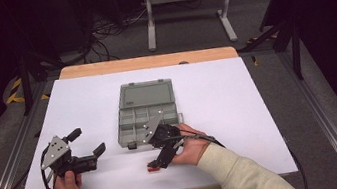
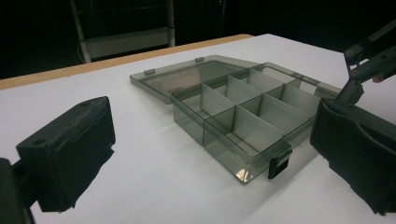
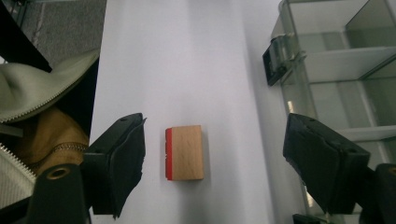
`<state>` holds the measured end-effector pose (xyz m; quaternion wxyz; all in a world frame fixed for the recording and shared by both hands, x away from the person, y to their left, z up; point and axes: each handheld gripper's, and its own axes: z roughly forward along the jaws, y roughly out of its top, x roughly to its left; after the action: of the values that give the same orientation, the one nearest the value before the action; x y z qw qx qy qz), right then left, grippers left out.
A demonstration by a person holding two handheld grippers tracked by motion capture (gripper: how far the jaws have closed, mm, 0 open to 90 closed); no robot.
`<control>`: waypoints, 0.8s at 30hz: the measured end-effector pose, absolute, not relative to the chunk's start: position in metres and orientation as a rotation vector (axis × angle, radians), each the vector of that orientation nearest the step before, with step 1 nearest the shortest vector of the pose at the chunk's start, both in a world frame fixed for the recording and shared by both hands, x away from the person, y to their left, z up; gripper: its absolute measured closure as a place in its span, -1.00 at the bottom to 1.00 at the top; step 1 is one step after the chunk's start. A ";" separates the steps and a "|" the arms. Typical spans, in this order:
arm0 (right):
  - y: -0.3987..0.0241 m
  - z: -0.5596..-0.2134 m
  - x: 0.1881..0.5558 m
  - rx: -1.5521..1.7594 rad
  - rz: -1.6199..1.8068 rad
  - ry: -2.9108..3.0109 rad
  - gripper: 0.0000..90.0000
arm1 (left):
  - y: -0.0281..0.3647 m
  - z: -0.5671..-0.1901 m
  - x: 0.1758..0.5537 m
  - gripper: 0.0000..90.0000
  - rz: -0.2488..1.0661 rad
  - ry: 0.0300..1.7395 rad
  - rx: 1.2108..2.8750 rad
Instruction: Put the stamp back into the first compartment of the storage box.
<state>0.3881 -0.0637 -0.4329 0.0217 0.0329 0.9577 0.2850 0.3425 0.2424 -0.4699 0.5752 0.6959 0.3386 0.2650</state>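
Right gripper view: your right tool (image 3: 212,163) gaping, block (image 3: 185,152) between jaws, untouched, nearer nine o'clock jaw. Next: shift, squeeze, lift toward box (image 1: 145,113). Left tool (image 1: 89,144) released, idle.

Wooden block (image 3: 185,152): small rectangular piece of pale, light-grained wood with a red layer along one long face, seen in the right gripper view as a red strip on its left side. It lay flat on the white table (image 1: 240,114), near the table's front edge and roughly midway along it, apart from everything around it. In the high view the block (image 1: 153,167) showed as a small reddish piece just ahead of the front edge, below the near left corner of the compartment box (image 1: 143,111).
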 end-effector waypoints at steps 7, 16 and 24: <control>-0.061 -0.439 0.388 0.072 0.810 3.037 -0.46 | 0.242 -0.470 0.343 -0.98 0.619 0.795 1.631; -0.058 -0.444 0.385 0.082 0.739 3.088 -0.33 | 0.242 -0.470 0.342 -0.98 0.618 0.794 1.631; -0.054 -0.449 0.385 0.067 0.699 3.107 -0.19 | 0.242 -0.470 0.343 -0.98 0.617 0.793 1.631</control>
<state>0.3845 -0.0542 -0.4488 -0.0217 0.0210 0.9752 0.2194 0.3425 0.2421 -0.4701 0.5752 0.6965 0.3387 0.2634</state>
